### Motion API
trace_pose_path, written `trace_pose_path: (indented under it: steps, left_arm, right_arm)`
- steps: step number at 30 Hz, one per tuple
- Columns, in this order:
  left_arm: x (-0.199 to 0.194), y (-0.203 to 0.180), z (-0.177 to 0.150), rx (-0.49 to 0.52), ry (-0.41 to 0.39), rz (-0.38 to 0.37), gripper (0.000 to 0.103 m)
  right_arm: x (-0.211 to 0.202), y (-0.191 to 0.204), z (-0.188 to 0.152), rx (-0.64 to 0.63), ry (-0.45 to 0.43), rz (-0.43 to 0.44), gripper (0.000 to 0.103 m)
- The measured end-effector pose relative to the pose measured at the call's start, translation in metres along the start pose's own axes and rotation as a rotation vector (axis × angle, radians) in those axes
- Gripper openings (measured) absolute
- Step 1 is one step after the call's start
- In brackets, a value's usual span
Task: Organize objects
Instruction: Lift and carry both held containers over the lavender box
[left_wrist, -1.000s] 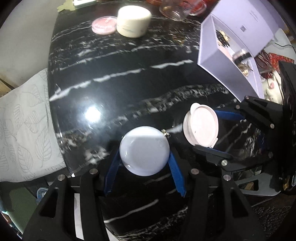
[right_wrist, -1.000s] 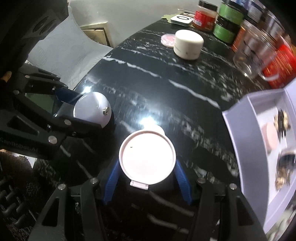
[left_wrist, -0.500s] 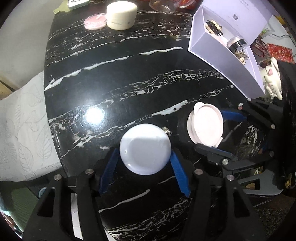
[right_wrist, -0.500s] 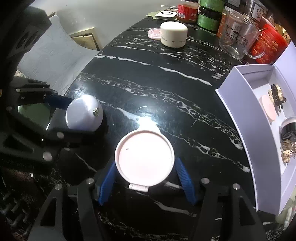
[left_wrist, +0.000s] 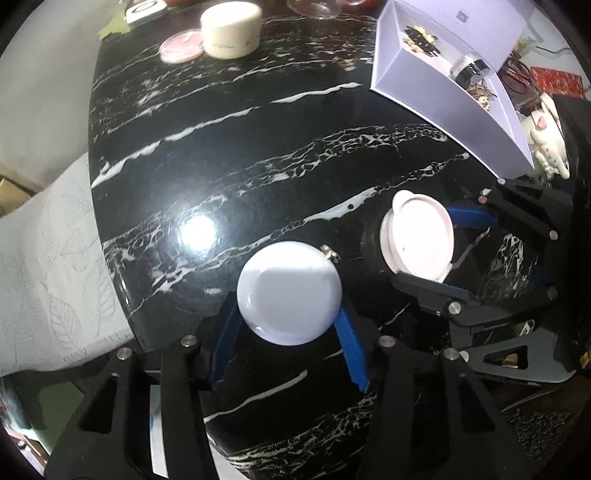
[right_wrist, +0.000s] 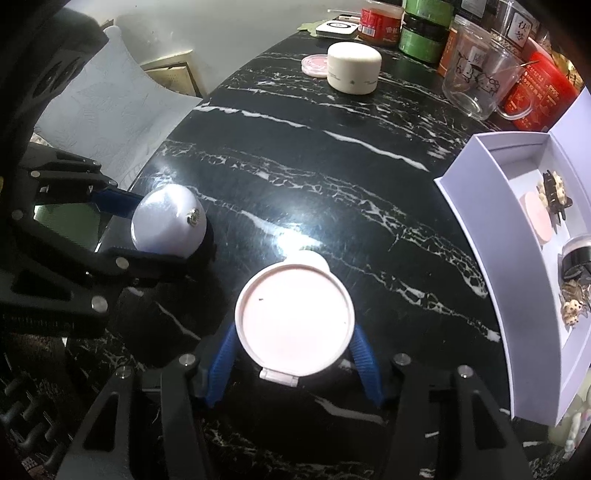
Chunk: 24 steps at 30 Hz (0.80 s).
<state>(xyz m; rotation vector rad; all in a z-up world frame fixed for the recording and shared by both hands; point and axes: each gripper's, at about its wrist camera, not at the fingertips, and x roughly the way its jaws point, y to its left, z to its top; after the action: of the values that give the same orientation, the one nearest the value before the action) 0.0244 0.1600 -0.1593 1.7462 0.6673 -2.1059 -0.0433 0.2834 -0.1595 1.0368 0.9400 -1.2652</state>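
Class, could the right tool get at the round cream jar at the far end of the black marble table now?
Probably not: the right tool already grips a pink-lidded round case, though bare table lies before the round cream jar.

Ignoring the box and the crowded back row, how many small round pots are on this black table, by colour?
Lilac: 1, glossy round compact
Pink: 2, white-rimmed round case, flat round disc
Cream: 1, round plastic jar
Total: 4

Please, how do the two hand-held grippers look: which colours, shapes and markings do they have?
Both look alike. The left hand-held gripper and the right hand-held gripper have black angular frames with triangular cut-outs and round silver screws. Their fingers carry blue ribbed pads. No cables, sleeves or markings show clearly.
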Motion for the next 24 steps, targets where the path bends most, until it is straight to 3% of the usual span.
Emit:
trace_pose_path:
  steps: [7,24]
  left_arm:
    - [-0.009,0.003,-0.001,-0.04,0.011,-0.013,0.049]
    - [-0.065,-0.006,0.008,-0.028,-0.081,0.013,0.049]
  right_arm:
    - [-0.014,0.005,0.004,-0.015,-0.018,-0.003,0.059]
    - [-0.063,0.004,0.023,-0.084,-0.092,-0.07,0.059]
